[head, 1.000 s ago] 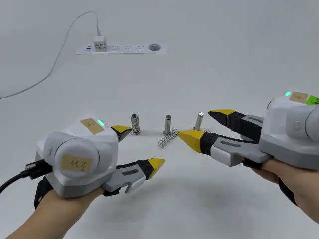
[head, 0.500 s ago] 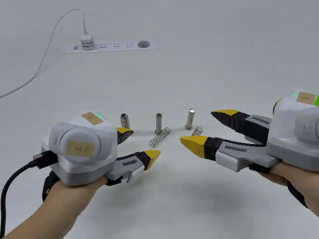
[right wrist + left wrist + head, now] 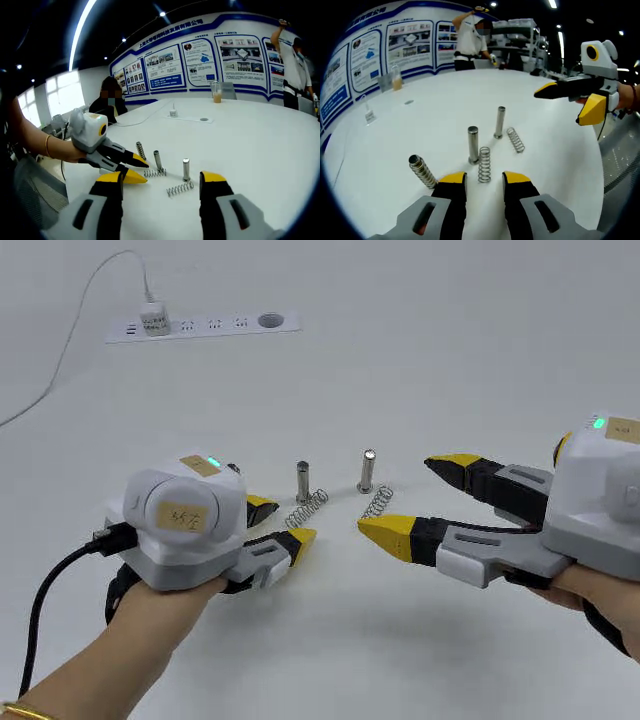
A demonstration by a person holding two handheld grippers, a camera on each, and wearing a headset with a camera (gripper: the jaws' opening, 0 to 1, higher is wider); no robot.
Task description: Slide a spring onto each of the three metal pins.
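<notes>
As its jaws gape, the left claw [image 3: 485,177] has neared a spring [image 3: 484,163].

L claw [image 3: 285,520] narrowly parted, R claw [image 3: 398,495] spread wide.

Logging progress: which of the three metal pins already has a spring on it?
The end pin beside the left tool, with a spring around its shaft. The middle pin and far pin stand bare, with two loose springs lying on the table.
</notes>
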